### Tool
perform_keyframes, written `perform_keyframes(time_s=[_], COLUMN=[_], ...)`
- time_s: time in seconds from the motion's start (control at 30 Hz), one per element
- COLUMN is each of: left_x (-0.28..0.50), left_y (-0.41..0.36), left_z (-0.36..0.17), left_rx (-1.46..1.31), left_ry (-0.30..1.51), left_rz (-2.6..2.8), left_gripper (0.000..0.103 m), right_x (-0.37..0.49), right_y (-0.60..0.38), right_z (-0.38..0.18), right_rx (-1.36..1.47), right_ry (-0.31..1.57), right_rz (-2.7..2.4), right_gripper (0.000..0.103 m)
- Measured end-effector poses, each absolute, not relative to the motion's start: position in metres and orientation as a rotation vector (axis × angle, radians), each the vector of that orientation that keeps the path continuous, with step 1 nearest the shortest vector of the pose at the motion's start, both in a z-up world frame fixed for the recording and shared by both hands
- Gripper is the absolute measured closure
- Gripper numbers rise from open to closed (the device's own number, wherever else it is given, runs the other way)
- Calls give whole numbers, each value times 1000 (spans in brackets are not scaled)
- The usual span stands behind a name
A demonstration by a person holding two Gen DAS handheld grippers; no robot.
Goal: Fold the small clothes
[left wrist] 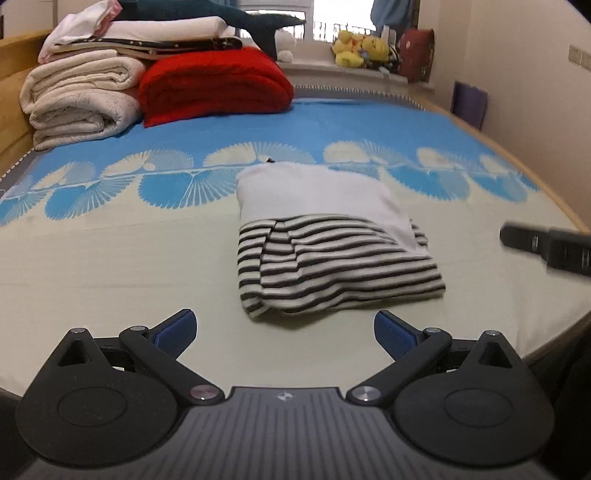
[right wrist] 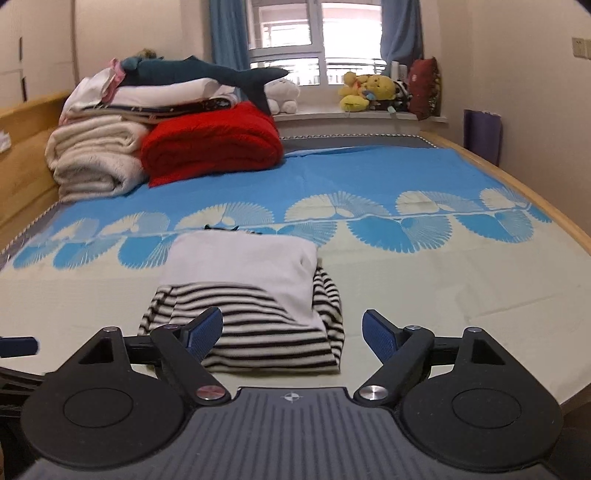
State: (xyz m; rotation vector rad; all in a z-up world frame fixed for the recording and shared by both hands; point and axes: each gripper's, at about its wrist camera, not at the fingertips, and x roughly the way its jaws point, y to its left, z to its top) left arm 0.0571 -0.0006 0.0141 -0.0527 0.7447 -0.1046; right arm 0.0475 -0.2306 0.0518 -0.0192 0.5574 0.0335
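Observation:
A small folded garment, white on its far half and black-and-white striped on its near half, lies on the bed sheet. My left gripper stands open just short of its near edge, with nothing between the blue pads. Part of my right gripper shows at the right edge of the left wrist view. In the right wrist view, the garment lies just ahead of my right gripper. That gripper is open and above the near striped edge, apart from the cloth. One left gripper finger shows at the left edge.
Folded cream blankets and a red blanket are stacked at the bed's far left, with a plush shark on top. Yellow plush toys sit on the windowsill. The wooden bed edge curves along the right.

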Motion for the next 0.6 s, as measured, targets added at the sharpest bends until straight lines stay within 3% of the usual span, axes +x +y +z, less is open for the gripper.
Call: perform_keyframes(time_s=[0.6], left_x=[80], left_y=[-12], left_z=[5], left_rx=[-112], left_ry=[701], left_rz=[-90], left_gripper=[1], right_x=[64], right_y=[-204], right_z=[30], right_rx=[-129], right_ry=[618], right_rz=[81], right_gripper=[19])
